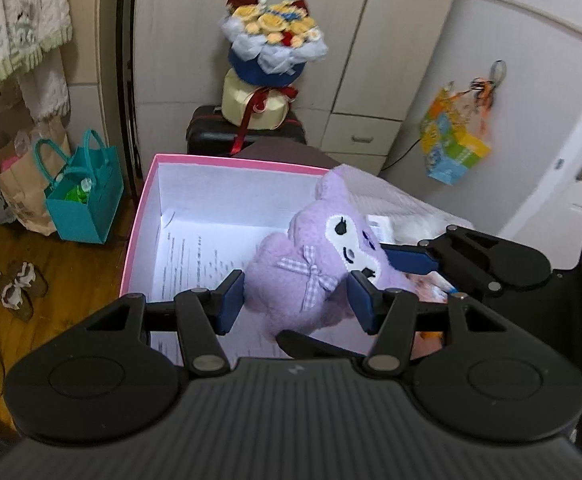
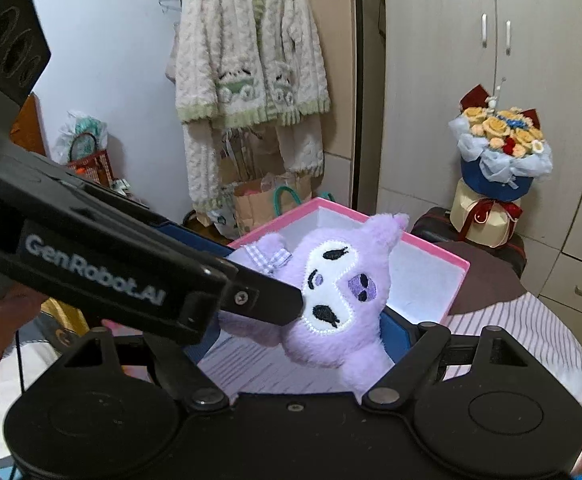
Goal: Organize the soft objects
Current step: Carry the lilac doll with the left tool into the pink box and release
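A purple plush toy (image 1: 311,264) with a white face and a checked bow hangs over an open pink box (image 1: 143,216) with white inside walls. My left gripper (image 1: 297,304) is shut on the toy's body, one blue pad on each side. My right gripper (image 2: 303,328) comes in from the right and is shut on the toy's head (image 2: 331,292). One of its blue pads (image 1: 411,261) lies against the face, and its other finger runs under the toy. In the right wrist view the left gripper's black body (image 2: 131,264) hides the right gripper's left finger. The pink box (image 2: 431,246) is behind the toy.
Printed paper sheets (image 1: 195,264) line the box bottom. Striped bedding (image 2: 531,328) and a white fluffy item (image 1: 415,230) lie right of the box. Behind stand a bouquet (image 1: 275,40) on a cream box and dark suitcase, a teal bag (image 1: 87,200), and shoes (image 1: 19,288) on the wood floor.
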